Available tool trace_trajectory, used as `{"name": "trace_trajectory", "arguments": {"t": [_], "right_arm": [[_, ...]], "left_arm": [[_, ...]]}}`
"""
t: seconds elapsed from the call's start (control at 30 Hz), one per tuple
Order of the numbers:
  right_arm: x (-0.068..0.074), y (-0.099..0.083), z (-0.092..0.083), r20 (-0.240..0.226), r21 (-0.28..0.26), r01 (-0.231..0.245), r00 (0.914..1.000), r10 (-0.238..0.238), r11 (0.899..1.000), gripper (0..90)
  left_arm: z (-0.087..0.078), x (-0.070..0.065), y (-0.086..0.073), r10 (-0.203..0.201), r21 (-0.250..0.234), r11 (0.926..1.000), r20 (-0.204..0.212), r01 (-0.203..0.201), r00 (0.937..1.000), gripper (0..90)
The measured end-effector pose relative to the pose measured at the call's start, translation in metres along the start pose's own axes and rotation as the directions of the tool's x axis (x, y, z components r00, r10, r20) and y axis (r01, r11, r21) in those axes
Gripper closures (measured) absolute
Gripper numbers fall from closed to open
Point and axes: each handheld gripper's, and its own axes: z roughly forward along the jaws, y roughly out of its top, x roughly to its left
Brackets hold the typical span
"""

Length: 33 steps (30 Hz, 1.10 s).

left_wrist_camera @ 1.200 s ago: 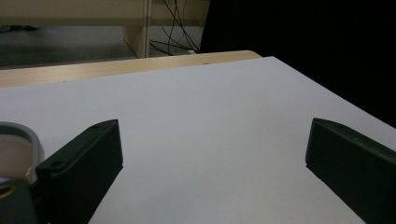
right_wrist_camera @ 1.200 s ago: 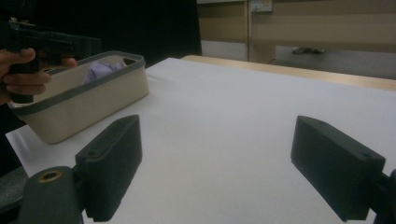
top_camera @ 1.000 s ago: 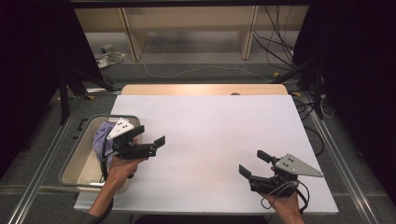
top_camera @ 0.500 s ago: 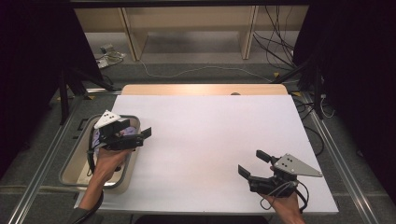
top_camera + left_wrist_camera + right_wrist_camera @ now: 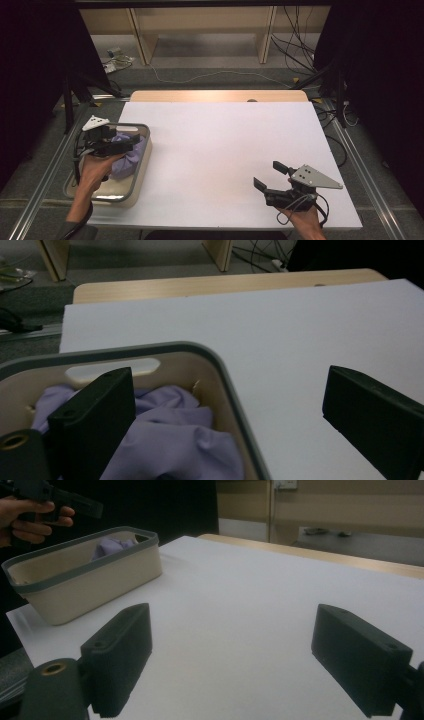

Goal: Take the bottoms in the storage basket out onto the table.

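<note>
1. since the purple cloth (image 5: 127, 156) sat bunched inside the beige bin (image 5: 141, 172) at the table's left edge, the left gripper (image 5: 134, 141) hovered right over it, jaws wide apart, probably lining up a grab;
2. the right gripper (image 5: 270, 176) waited well apart over the bare white table (image 5: 225, 145), jaws spread too, holding nothing.

Lilac cloth (image 5: 129, 152): soft, crumpled, bunched at the far end of a beige bin (image 5: 140, 175) with a grey rim. Bin sits on the table's left edge, lower left of the high view.
</note>
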Motion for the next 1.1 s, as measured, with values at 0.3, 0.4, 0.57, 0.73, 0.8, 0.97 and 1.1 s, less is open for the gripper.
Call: {"name": "trace_trajectory", "arguments": {"t": [0.3,0.4,0.57,0.73,0.8,0.97,1.1], "right_arm": [[-0.001,0.000,0.001,0.001,0.008,0.002,1.0000,-0.002,1.000,17.4],[0.000,-0.001,0.001,0.002,0.011,0.001,1.0000,-0.001,1.000,17.4],[0.000,-0.001,0.002,0.001,0.018,-0.003,1.0000,0.002,1.000,17.4],[-0.001,-0.002,0.004,0.002,0.028,0.002,1.0000,-0.002,1.000,17.4],[-0.001,-0.002,0.004,0.004,0.031,0.002,1.0000,-0.002,1.000,17.4],[-0.004,-0.002,0.004,0.016,0.034,-0.017,0.9997,0.016,0.999,17.4],[-0.005,-0.002,0.004,0.018,0.035,-0.015,0.9997,0.015,0.999,17.4]], "left_arm": [[0.001,0.013,-0.002,-0.002,0.082,0.9967,-0.042,0.005,0.9991,6.1],[0.001,0.015,-0.002,-0.012,0.093,0.9956,-0.037,0.015,0.9993,6.1],[0.004,0.017,-0.003,-0.013,0.131,0.9912,-0.047,0.019,0.9988,6.2],[0.011,0.015,-0.004,-0.001,0.197,0.9804,-0.067,0.014,0.9977,6.4],[0.011,0.016,-0.002,-0.003,0.206,0.9783,-0.065,0.017,0.9979,6.5],[0.013,0.022,0.002,-0.003,0.238,0.9710,-0.067,0.019,0.9977,6.5],[0.018,0.025,0.002,-0.003,0.267,0.9635,-0.069,0.021,0.9976,6.5]]}}
